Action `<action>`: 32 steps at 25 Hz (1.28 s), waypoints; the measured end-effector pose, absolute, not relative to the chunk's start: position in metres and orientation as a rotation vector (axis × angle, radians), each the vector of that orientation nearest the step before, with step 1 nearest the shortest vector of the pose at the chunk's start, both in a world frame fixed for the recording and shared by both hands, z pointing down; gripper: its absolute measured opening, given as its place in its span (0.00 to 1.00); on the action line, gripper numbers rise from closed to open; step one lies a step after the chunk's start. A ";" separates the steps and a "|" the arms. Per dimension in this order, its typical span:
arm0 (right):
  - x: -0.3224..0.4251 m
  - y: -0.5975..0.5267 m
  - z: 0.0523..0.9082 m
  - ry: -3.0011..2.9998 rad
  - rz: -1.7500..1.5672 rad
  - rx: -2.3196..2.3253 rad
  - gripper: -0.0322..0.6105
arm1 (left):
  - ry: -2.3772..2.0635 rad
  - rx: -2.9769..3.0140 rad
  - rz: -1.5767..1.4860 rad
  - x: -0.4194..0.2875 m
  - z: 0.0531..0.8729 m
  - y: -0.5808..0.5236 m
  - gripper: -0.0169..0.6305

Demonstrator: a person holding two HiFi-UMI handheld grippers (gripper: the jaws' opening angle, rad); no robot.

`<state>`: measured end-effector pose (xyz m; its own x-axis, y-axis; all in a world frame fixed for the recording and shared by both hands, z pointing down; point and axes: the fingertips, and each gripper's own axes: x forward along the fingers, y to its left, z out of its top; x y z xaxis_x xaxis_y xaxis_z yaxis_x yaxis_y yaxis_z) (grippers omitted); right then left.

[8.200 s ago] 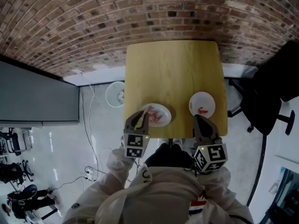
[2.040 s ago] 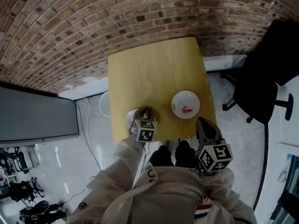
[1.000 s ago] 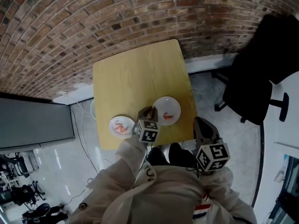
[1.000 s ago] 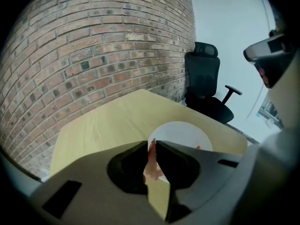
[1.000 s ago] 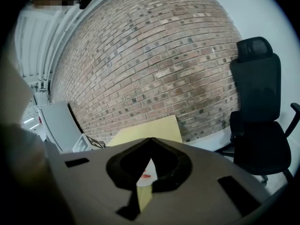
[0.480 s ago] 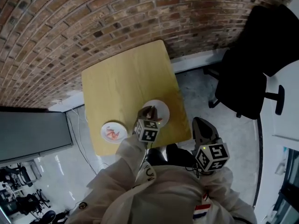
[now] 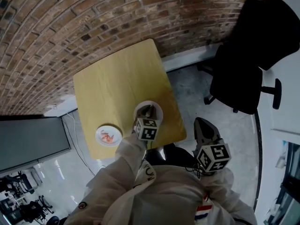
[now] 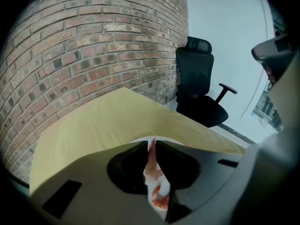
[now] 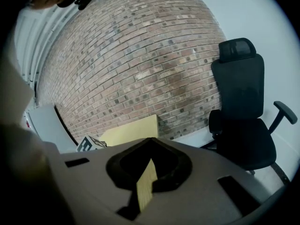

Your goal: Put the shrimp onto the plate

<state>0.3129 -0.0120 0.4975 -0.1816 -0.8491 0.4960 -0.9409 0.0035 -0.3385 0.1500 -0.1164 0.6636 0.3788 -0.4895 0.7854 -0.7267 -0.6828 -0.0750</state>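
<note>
A pink shrimp [image 8: 151, 162] is pinched between the fingers of my left gripper [image 8: 151, 142], which is shut on it. In the head view that left gripper [image 7: 148, 109] hangs over the right white plate [image 7: 159, 110] near the table's front edge. Through the gap between the jaws, white plate and an orange shrimp [image 8: 161, 198] show below. The left plate [image 7: 101, 131] holds several shrimp [image 7: 108, 137]. My right gripper [image 7: 202, 124] is off the table's near right corner, over the floor. Its jaws [image 9: 151, 139] meet at the tips with nothing between them.
The yellow table [image 7: 117, 78] stands against a brick wall [image 7: 84, 18]. A black office chair [image 7: 241, 64] is on the floor to the right. A grey panel [image 7: 28, 139] lies to the left of the table.
My left gripper has carried the shrimp rightward from between the two plates to over the right plate. The whole view has swung, so the table sits further left. The right gripper stays beside the table.
</note>
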 end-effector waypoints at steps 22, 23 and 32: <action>0.317 -0.001 0.505 -2.075 0.937 1.918 0.09 | -1.078 2.349 1.107 0.159 0.673 -0.113 0.12; 0.317 -0.001 0.505 -2.076 0.935 1.917 0.09 | -1.079 2.349 1.104 0.159 0.673 -0.113 0.12; 0.314 0.001 0.504 -2.070 0.926 1.917 0.09 | -1.066 2.365 1.099 0.160 0.672 -0.112 0.12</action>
